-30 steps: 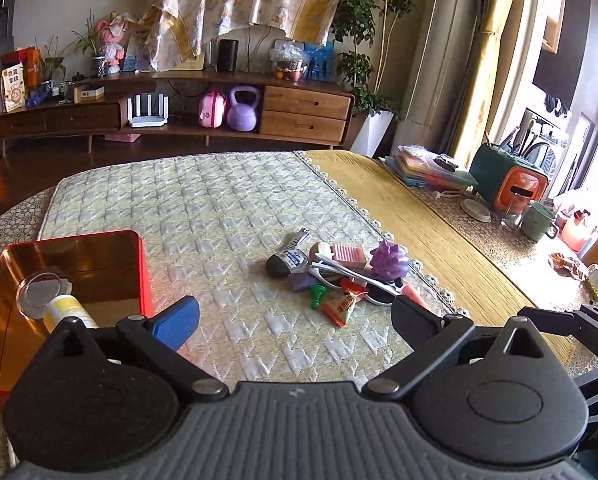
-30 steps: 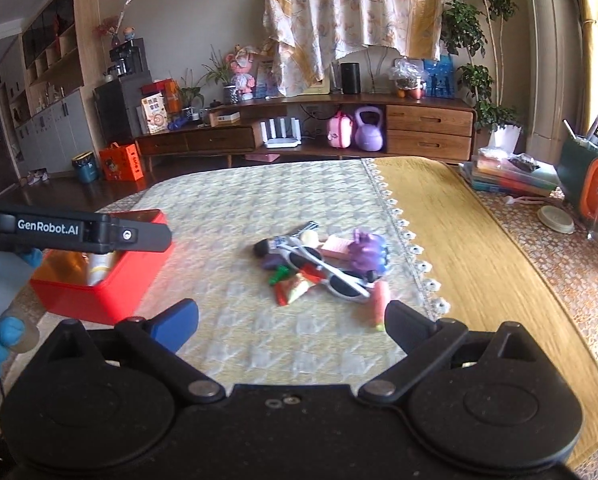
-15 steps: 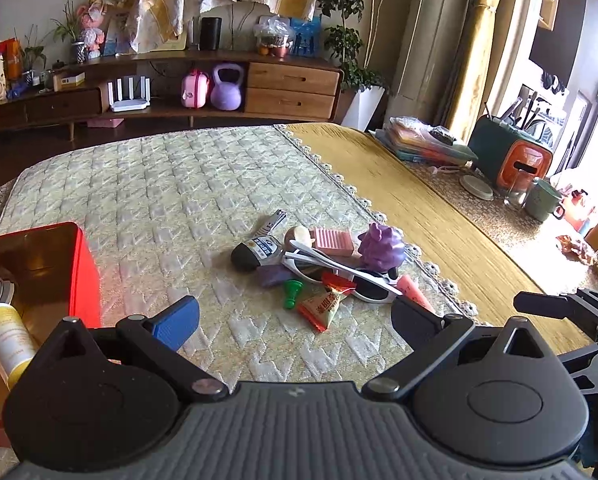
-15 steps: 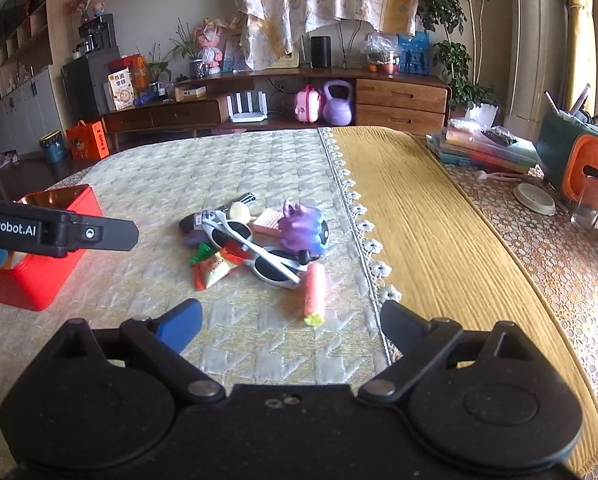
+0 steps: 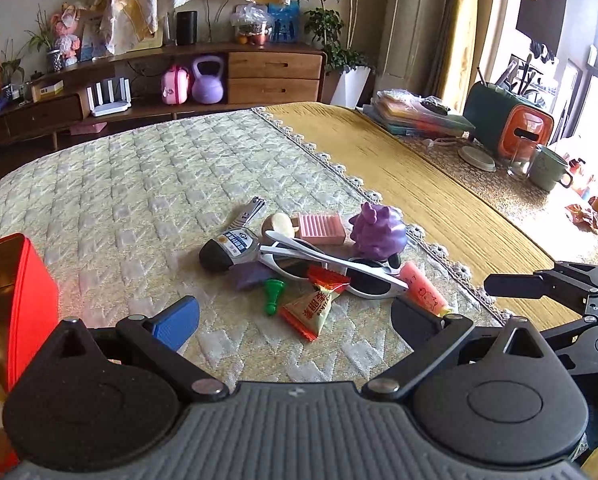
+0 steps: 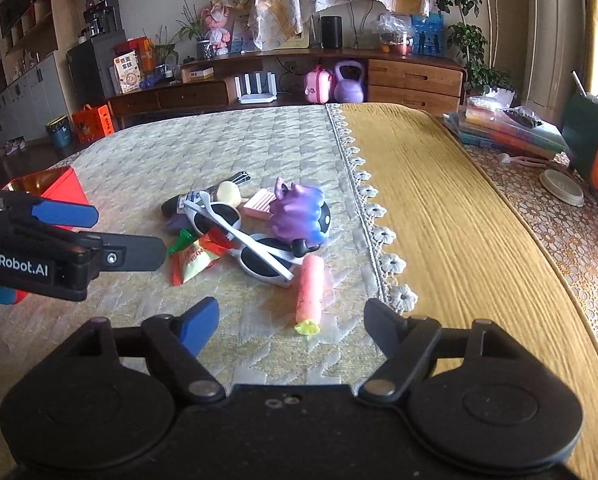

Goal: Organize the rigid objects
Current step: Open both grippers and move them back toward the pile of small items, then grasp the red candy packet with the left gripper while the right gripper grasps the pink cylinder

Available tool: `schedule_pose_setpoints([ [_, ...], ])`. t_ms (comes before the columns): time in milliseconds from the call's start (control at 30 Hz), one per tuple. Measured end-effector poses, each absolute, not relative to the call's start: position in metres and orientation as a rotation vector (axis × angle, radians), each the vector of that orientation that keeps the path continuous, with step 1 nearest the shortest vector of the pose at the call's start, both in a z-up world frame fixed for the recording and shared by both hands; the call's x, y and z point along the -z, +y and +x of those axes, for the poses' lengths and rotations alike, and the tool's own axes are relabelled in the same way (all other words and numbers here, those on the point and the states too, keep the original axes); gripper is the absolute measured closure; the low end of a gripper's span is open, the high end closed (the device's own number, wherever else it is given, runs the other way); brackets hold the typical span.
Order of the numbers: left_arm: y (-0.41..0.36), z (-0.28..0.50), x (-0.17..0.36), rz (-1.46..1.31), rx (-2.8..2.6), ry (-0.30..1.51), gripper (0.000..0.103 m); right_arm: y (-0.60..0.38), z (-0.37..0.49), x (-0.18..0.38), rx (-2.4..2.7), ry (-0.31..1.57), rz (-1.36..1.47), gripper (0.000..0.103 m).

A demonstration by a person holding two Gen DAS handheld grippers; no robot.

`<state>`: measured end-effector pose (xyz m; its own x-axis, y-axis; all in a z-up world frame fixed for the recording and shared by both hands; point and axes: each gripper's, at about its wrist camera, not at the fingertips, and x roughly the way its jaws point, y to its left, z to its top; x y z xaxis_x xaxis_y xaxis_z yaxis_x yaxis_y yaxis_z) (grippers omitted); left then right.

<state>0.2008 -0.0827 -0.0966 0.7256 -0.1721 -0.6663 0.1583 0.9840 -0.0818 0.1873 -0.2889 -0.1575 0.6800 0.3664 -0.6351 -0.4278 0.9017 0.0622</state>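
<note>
Looking along the left claw (image 5: 295, 316), its jaws are standing spread with nothing between them. Beyond it on the quilted bench (image 5: 139, 184), one pile is lying: one pair of white sunglasses (image 5: 331, 268) in the middle, one purple toy (image 5: 379, 232) behind them, one pink ridged block (image 5: 321, 228) left of the toy, one black-capped tube (image 5: 229, 248) at the sunglasses' left end, one green peg (image 5: 273, 294) and one red snack packet (image 5: 315, 304) in front, one pink tube (image 5: 423, 290) at their right end. One red tin (image 5: 23, 304) is sitting well left of the sunglasses; its contents are mostly cut off.

Looking along the right claw (image 6: 291, 322), its jaws have just been closing, are standing apart and are gripping nothing. The pink tube (image 6: 311, 284) is lying just beyond them, touching the sunglasses (image 6: 255, 248). The left claw (image 6: 99, 232) is hanging left of the sunglasses, the red tin (image 6: 65, 188) behind it.
</note>
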Motion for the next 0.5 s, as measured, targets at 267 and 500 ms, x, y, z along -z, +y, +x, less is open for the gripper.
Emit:
schedule_pose_setpoints([
  [267,-0.094,0.217,0.112,0.038,0.224,0.735,0.001,-0.288,0.205,0.169,-0.464,0.714,-0.111,0.045],
  [500,-0.104,0.224,0.119,0.082,0.262,0.728,0.015,-0.286,0.213,0.174,-0.467,0.717,-0.116,0.059],
])
